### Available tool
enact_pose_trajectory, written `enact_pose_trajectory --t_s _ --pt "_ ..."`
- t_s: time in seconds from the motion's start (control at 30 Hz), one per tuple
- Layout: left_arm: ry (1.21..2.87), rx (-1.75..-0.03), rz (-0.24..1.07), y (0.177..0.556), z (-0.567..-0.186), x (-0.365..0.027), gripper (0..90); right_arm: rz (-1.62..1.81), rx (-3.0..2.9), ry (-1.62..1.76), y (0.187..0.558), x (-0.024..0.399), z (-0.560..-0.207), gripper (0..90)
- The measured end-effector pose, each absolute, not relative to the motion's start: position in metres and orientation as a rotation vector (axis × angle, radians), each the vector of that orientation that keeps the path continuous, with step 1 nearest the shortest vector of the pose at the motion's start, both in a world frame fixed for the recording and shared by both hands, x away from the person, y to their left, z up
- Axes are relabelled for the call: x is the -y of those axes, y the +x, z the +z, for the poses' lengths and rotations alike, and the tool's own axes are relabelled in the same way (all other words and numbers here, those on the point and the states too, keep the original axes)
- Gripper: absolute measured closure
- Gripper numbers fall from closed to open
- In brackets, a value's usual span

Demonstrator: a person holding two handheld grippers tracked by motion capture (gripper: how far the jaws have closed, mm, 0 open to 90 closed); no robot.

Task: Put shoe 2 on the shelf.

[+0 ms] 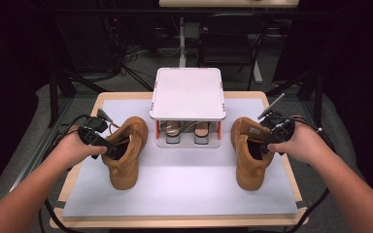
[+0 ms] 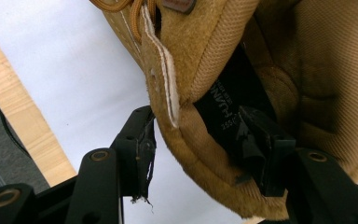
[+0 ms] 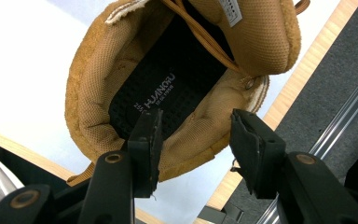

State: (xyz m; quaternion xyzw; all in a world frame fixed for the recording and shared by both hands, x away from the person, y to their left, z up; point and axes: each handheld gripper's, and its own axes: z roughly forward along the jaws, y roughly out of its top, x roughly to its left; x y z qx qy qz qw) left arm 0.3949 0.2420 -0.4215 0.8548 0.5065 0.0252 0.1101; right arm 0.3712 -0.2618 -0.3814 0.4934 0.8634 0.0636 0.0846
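Two tan suede boots stand on a white mat (image 1: 184,189), toes toward me. My left gripper (image 1: 108,149) is at the collar of the left boot (image 1: 126,162). In the left gripper view it (image 2: 196,149) is open and straddles the collar wall of that boot (image 2: 307,70), one jaw outside and one inside. My right gripper (image 1: 268,145) sits at the collar of the right boot (image 1: 247,167). In the right gripper view it (image 3: 193,144) is open over the rim of the boot (image 3: 93,79), one jaw above the black insole and the other outside.
A white two-level rack (image 1: 188,92) stands at the back centre of the mat, with a pair of sandals (image 1: 174,131) on its lower shelf. The wooden table edge (image 1: 294,179) borders the mat. Chairs and cables lie on the floor beyond.
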Motion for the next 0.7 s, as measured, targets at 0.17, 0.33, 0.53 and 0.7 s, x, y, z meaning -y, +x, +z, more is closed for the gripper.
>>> enact_pose_trajectory --t_s 0.17,0.33,0.53,0.7 --pt "2.505 -1.494 0.06 0.397 -0.43 -0.242 50.0 0.203 -2.562 1.493 0.372 0.265 -0.379 53.7" --pt "2.511 -1.506 0.044 0.4 -0.438 -0.241 52.9 0.217 -2.551 1.528 0.373 0.268 -0.378 53.9" --pt "2.528 -1.509 0.029 0.402 -0.448 -0.24 55.2 0.213 -2.523 1.538 0.373 0.27 -0.375 53.5" --pt "2.539 -1.506 0.036 0.403 -0.451 -0.239 57.1 0.182 -2.514 1.559 0.375 0.274 -0.382 52.8"
